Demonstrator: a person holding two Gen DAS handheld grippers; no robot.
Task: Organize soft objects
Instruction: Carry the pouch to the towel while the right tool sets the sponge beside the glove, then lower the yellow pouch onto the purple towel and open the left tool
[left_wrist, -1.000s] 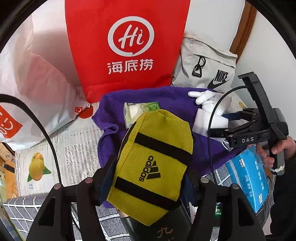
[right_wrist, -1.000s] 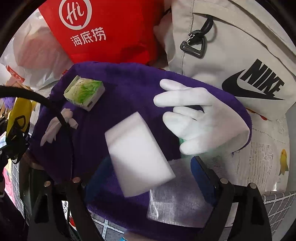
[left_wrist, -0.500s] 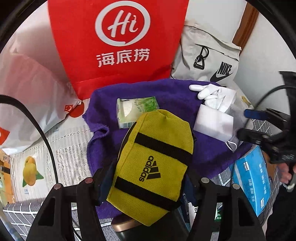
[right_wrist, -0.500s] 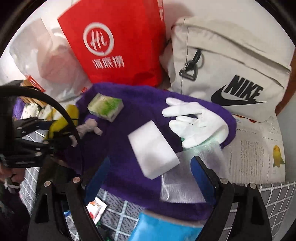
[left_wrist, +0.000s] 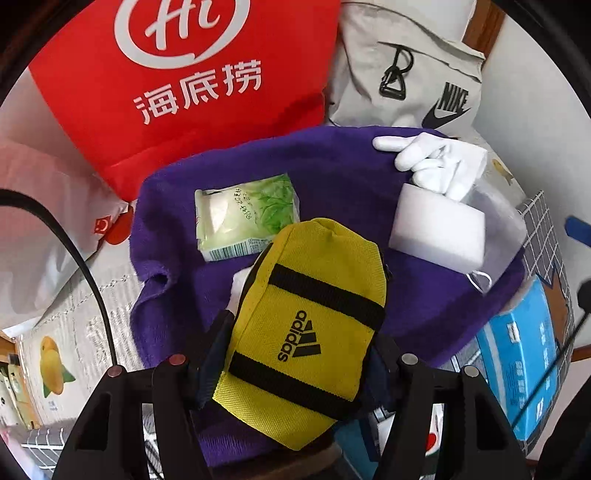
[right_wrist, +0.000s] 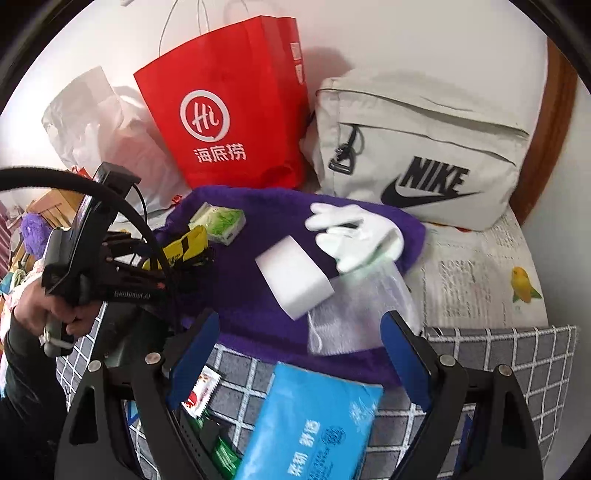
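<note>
Nearest the person, the left hand-held gripper (left_wrist: 295, 354) is clamped on a yellow pouch (left_wrist: 306, 332) with black bands and a black "adidas" logo, held just above the near edge of a purple towel (left_wrist: 351, 184). The right hand-held gripper (right_wrist: 299, 347) stands wide apart with nothing between its blue pads (right_wrist: 400, 354), over a blue tissue pack (right_wrist: 314, 424) printed with white Chinese characters that lies on the grey checked cloth (right_wrist: 517, 354) of the worktop. A small red and white sachet (right_wrist: 201, 391) lies beside that pack.

Further out, spread on the towel, are a green tissue packet (left_wrist: 245, 218) with a barcode and fine Chinese print too small to read, a white sponge block (right_wrist: 295, 282) and a white glove (right_wrist: 354, 236). The sponge rests partly on a clear plastic bag (right_wrist: 354, 314), and the glove sits just behind it.

At the back, against the wall, stand a red paper bag (right_wrist: 229, 110) marked "Hi" over 海底捞, a beige backpack (right_wrist: 417, 147) lettered "NIKE" with the swoosh, and a white plastic bag (right_wrist: 96, 122).
</note>
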